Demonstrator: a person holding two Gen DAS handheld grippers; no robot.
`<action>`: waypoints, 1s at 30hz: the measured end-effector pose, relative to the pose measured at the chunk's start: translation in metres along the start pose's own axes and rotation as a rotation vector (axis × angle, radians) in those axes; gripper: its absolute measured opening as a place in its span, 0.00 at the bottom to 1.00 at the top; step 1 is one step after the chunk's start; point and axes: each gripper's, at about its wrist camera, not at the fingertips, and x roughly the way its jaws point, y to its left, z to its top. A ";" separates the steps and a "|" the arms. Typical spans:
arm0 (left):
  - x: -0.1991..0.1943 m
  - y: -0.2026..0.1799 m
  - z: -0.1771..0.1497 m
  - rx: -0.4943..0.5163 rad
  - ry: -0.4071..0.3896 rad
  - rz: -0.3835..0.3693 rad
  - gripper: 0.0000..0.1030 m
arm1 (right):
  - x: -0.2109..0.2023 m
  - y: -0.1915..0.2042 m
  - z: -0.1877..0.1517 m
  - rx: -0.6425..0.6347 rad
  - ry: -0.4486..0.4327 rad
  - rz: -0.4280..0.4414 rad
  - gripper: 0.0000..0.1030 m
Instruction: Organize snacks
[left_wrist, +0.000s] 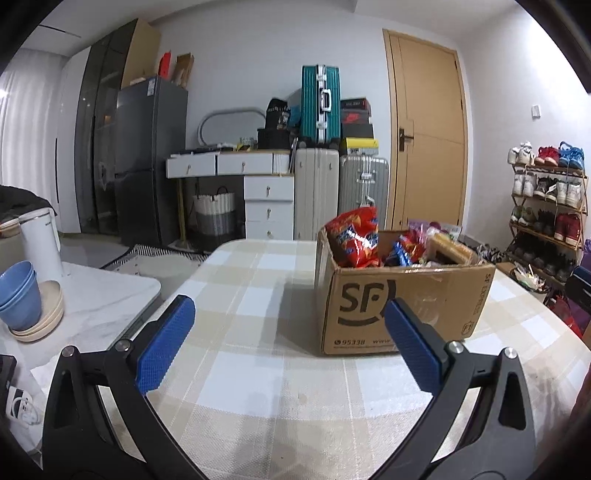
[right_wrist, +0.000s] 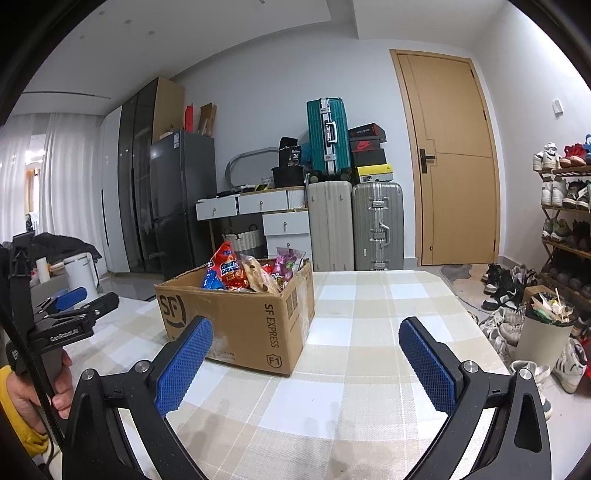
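I have both grippers over the bench (left_wrist: 266, 369), which carries a beige and white checked cloth. My left gripper (left_wrist: 290, 325) sits at the bottom of the left wrist view with its jaws spread wide and nothing between the blue pads (left_wrist: 164, 350). My right gripper (right_wrist: 306, 347) shows the same state at the bottom of the right wrist view: jaws wide apart, nothing held.

The cardboard box (left_wrist: 402, 299) stands on the bench, right of centre in the left view and left of centre in the right view. It is open at the top and marked "SF" on its near side. Snacks fill it and rise above the rim. A red chip bag (left_wrist: 356, 236) stands tallest at the box's left corner in the left view. Beside it lie smaller blue and red packets (left_wrist: 400, 251); a purple packet (right_wrist: 286, 264) shows near the back in the right view. Neither gripper touches the box.

At the left edge of the right view, a hand (right_wrist: 44, 391) with a yellow sleeve holds the handle of the left gripper. At the left edge of the left view, blue bowls (left_wrist: 18, 291) sit stacked on cream plates on a white side table, with a white kettle (left_wrist: 40, 243) behind them.
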 end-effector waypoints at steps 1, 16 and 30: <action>0.005 -0.002 -0.002 0.006 0.003 0.000 1.00 | 0.000 0.001 0.000 -0.005 0.002 -0.002 0.99; 0.000 -0.007 -0.003 0.017 -0.006 0.008 1.00 | 0.003 0.003 -0.002 -0.017 0.020 0.000 0.99; 0.001 -0.008 -0.003 0.017 -0.010 0.015 1.00 | 0.003 0.003 -0.003 -0.018 0.021 0.000 0.99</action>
